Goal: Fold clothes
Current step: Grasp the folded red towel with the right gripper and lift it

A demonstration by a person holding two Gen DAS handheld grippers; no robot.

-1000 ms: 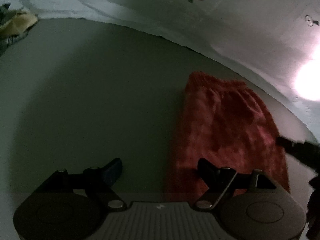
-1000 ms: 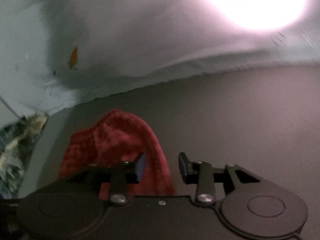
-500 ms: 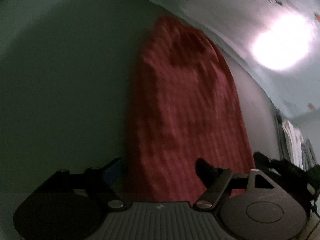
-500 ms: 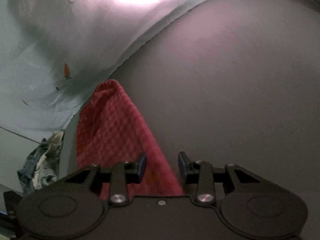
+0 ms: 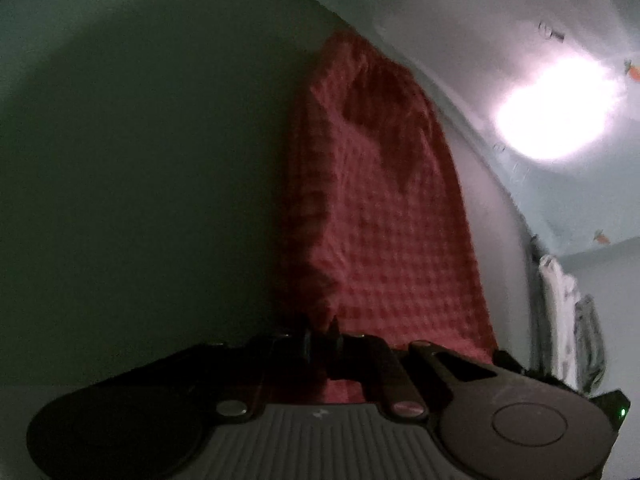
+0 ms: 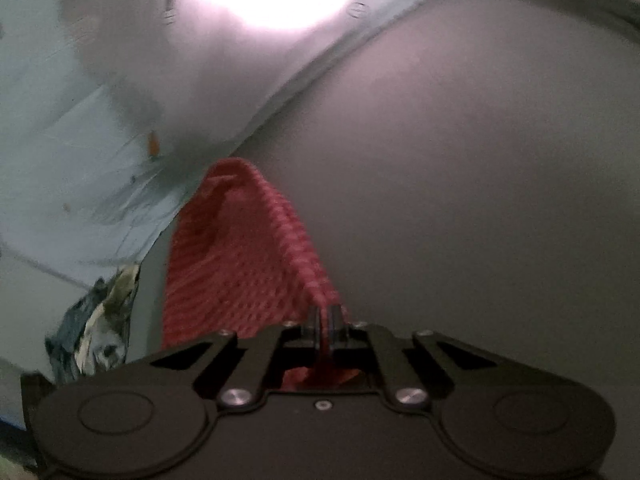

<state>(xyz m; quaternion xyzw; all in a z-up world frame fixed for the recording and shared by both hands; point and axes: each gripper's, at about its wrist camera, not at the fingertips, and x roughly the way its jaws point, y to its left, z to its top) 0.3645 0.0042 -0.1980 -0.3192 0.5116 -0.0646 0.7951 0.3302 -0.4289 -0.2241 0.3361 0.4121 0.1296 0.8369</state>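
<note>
left wrist view: the left gripper [image 5: 322, 340] pinches the near left corner of a red cloth [image 5: 384, 216] lying along the table [image 5: 140, 200]. the right gripper [image 6: 325, 322] is clamped on the other near edge. an uneven lift could skew the fold. only the right view shows a crumpled garment [image 6: 100, 320].

No readable words, brand names or numbers show in either view. The pale sheet [image 5: 460, 8] beyond the grey surface carries only small printed pictures: orange carrots [image 5: 633, 70] at the far right in the left wrist view, one [image 6: 152, 143] at the left in the right wrist view. Faint dark marks [image 6: 170, 8] near the glare are too blurred to read.
</note>
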